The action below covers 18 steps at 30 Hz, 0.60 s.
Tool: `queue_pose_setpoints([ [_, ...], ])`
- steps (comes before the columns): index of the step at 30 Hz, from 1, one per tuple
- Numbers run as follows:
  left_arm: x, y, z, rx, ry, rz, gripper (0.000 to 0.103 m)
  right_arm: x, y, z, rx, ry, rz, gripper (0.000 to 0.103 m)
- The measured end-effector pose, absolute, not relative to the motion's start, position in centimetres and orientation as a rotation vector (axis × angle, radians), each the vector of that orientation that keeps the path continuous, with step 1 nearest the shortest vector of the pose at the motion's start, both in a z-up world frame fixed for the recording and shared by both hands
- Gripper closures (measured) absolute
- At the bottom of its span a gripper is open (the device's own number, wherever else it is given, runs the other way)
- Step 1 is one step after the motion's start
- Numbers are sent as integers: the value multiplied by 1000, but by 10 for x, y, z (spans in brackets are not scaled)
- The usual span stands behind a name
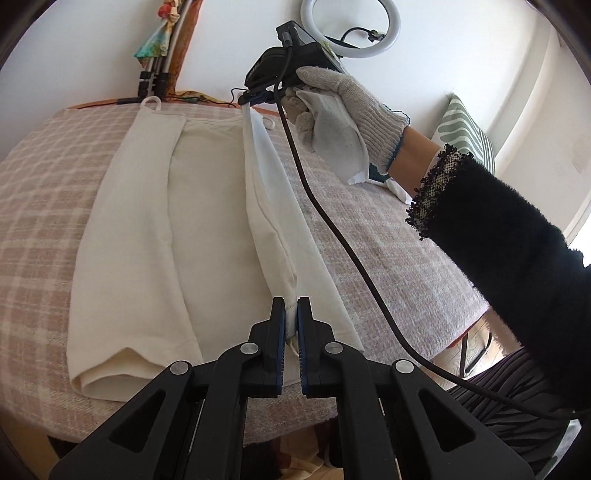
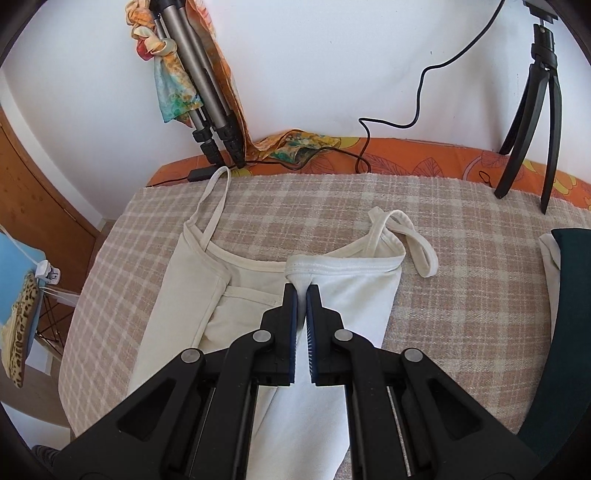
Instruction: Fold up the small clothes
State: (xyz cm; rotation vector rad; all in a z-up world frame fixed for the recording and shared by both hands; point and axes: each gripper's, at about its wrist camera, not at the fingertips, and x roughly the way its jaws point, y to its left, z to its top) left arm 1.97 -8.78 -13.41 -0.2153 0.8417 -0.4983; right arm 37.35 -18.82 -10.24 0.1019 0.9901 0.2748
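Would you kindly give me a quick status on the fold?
Left gripper shut on camisole hem. Right gripper shut on neckline. Right side lifted, left side already folded in. Black cable trails alongside.

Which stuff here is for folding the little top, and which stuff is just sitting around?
For the job:
- cream camisole
- left gripper, pinching its hem
- right gripper, pinching its neckline
- checked blanket underneath

Just lying about:
- small black tripod
- grey tripod legs
- colourful scarf
- black cable
- ring light
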Motion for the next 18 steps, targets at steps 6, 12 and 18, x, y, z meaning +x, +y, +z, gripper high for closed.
queue_pose_setpoints([
  [6, 20, -76, -143, -239, 858, -487, 98, 379, -157, -116, 53, 1014, 283, 97],
  [12, 18, -71, -149, -237, 876, -488, 98, 380, -141, -127, 23, 1030, 296, 97],
  [18, 20, -71, -152, -242, 907, -496, 98, 378, -141, -134, 29, 1051, 336, 97],
])
